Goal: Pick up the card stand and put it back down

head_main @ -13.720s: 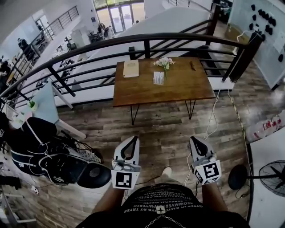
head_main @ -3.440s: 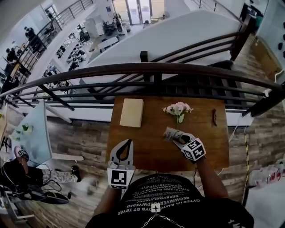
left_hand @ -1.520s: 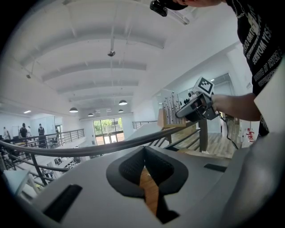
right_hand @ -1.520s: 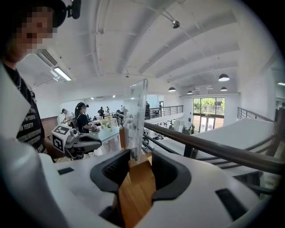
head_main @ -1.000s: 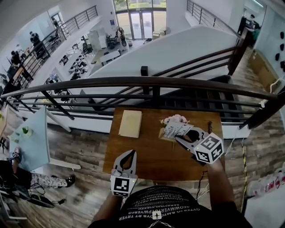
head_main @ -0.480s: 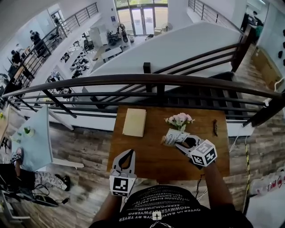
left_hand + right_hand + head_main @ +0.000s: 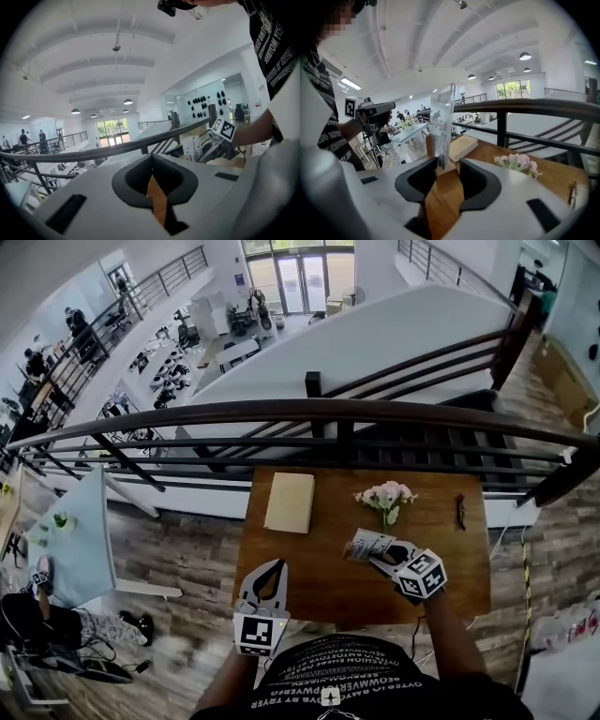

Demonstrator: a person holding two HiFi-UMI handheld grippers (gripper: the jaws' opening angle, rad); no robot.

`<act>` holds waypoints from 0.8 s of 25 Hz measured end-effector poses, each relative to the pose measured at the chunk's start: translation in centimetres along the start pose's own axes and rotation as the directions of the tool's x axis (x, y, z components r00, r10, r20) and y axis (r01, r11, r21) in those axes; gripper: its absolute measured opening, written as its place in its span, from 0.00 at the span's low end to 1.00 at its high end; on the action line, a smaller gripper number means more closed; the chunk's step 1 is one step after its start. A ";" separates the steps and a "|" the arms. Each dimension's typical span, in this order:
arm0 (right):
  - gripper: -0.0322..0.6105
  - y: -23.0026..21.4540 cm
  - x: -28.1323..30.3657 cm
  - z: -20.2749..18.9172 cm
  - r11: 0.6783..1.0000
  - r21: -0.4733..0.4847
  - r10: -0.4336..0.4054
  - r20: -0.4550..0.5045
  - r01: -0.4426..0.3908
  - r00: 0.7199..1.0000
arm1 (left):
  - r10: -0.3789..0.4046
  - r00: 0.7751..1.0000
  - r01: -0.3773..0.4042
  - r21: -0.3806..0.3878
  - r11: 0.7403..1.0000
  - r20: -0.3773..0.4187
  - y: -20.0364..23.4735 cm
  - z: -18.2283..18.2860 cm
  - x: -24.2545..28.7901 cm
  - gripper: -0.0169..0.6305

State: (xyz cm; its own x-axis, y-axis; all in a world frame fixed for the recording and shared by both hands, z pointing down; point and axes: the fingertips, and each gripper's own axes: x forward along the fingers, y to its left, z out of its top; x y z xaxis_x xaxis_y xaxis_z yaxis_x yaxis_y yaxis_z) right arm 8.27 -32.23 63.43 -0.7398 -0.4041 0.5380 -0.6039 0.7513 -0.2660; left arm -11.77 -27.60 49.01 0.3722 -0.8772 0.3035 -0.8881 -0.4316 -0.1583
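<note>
The right claw (image 7: 449, 174) pinches the clear acrylic card stand (image 7: 442, 117), likely light and tippy, by its stiff wooden base (image 7: 446, 168), 7 o'clock of the pink flowers (image 7: 386, 495); left claw (image 7: 152, 159) pressed together.

I am holding my left claw (image 7: 151, 161) out with its jaws meeting at the tips and nothing between them; only a strip of the wooden table (image 7: 158, 201) is showing through the slot behind. A dark handrail (image 7: 93, 152) is running across beyond it. To the right, my right gripper (image 7: 202, 149) is gripping the card stand (image 7: 191, 146) upright.
</note>
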 end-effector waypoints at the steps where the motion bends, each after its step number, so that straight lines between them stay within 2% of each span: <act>1: 0.30 -0.1 0.3 -0.5 1.000 0.001 -0.003 -0.001 0.003 1.000 | -0.001 1.000 0.001 0.000 1.000 -0.002 0.1 0.0 0.1 0.06; 8: 0.30 -1.6 2.4 -4.6 0.999 0.009 -0.038 -0.019 0.038 0.999 | -0.011 1.000 0.012 0.014 1.000 -0.011 0.5 -0.1 0.8 0.06; 20: 0.30 -2.8 6.0 -12.9 0.995 0.050 -0.073 -0.139 0.081 0.988 | -0.027 1.000 0.027 0.035 0.999 -0.012 0.9 0.6 1.0 0.06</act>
State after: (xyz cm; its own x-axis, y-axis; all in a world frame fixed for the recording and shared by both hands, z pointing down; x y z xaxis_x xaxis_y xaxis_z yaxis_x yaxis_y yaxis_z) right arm 9.33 -29.97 77.74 -0.6452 -0.3814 0.6620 -0.6757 0.6892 -0.2616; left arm -12.04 -29.03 48.57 0.3926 -0.8627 0.3187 -0.8678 -0.4623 -0.1824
